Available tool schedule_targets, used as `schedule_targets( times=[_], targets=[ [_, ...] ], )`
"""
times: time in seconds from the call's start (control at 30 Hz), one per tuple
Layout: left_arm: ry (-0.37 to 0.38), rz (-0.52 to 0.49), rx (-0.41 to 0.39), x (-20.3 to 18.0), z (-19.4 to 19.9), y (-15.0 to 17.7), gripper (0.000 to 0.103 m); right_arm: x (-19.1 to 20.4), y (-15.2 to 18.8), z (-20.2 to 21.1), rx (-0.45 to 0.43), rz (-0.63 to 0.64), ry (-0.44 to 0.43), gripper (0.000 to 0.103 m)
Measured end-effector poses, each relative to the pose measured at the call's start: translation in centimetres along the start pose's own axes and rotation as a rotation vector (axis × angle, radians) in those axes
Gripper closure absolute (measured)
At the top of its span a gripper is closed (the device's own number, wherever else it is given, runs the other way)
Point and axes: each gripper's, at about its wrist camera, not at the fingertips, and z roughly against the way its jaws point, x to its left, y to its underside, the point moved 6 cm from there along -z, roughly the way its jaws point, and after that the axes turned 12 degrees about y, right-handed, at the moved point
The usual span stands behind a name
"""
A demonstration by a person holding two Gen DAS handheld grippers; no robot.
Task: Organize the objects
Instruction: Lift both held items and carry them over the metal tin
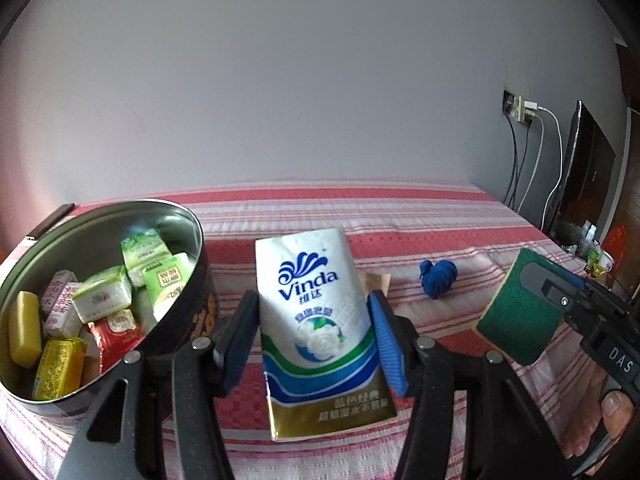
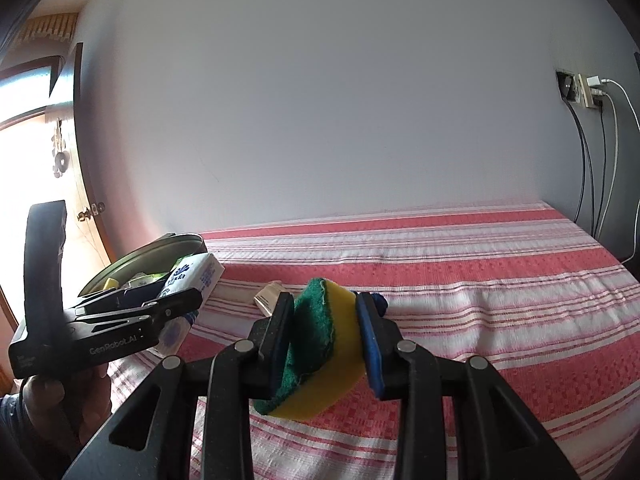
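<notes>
My left gripper (image 1: 314, 312) is shut on a white Vinda tissue pack (image 1: 320, 328) and holds it above the striped cloth, just right of a round metal tin (image 1: 188, 216) with several small wrapped packets. My right gripper (image 2: 322, 312) is shut on a green and yellow sponge (image 2: 320, 344), held above the cloth. The sponge (image 1: 516, 308) and the right gripper also show at the right of the left wrist view. The tissue pack (image 2: 192, 280) and the tin (image 2: 160, 248) show at the left of the right wrist view.
A blue cloth bundle (image 1: 438, 276) lies on the red and white striped cloth (image 1: 400, 216). A small tan box (image 2: 270, 296) lies behind the sponge. A wall stands behind. Cables and a socket (image 1: 520, 110) are at the right, with a dark screen (image 1: 584, 160).
</notes>
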Motion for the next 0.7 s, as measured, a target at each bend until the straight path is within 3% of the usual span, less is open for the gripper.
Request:
schedule_targets(
  times=[0.7],
  targets=[
    [-0.033, -0.002, -0.084, -0.2, 1.7, -0.3, 0.048, 0.4, -0.2, 1.5, -0.103, 0.027, -0.025, 0.069]
  ],
)
